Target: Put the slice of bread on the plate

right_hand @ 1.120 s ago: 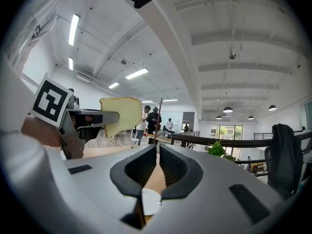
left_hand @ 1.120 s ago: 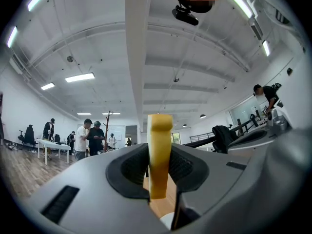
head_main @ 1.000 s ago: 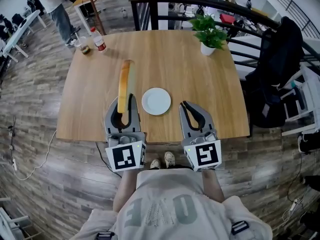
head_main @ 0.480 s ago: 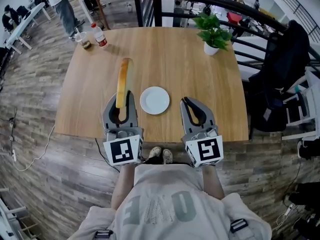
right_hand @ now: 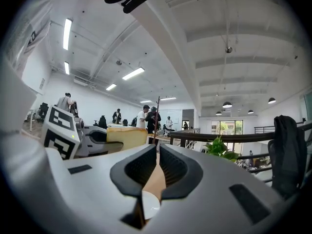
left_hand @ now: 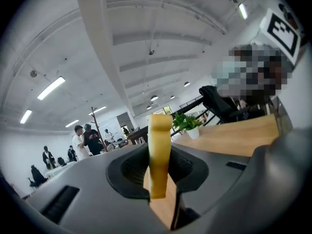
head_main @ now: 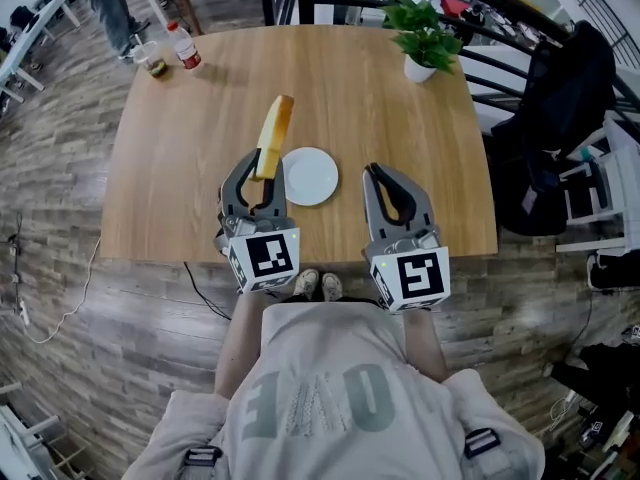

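Left gripper [head_main: 264, 168] pinches the bread slice [head_main: 275, 133] edge-on; only the head view shows it beside the plate [head_main: 312, 178]. Right gripper's [head_main: 379, 172] pressed together, empty.

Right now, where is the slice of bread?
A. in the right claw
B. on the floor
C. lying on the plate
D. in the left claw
D: the left claw pinches the slice of bread on its edge, while the white plate lies bare.

Matt wooden table [head_main: 380, 108], smooth white plate [head_main: 310, 176], soft porous bread [head_main: 274, 136].
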{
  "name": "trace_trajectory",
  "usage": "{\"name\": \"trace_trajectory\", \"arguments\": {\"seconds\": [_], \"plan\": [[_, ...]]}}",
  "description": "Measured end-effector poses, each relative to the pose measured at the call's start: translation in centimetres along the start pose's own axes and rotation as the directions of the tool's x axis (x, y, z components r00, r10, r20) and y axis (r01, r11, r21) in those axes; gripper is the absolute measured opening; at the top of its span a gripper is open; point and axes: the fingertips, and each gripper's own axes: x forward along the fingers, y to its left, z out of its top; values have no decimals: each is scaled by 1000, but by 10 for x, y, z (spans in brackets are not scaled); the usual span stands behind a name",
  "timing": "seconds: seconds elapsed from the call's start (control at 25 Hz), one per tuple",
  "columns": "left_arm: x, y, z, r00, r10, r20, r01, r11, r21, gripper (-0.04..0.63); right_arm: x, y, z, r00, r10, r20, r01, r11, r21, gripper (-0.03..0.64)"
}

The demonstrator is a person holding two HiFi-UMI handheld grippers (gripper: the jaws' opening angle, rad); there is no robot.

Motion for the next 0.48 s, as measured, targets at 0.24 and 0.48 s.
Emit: {"name": "trace_trajectory", "arguments": {"seconds": [0.24,0.48], "plan": [[32,-22,-38,994,-33,-107,60,965,254,95,-7,-3,-8,999,-32,-38,31,999,-20,32],[56,-62,-78,973,-115,-201,189,896,401,95,-17,-13,-13,994,-90,-69,88,996,-23,32]]}}
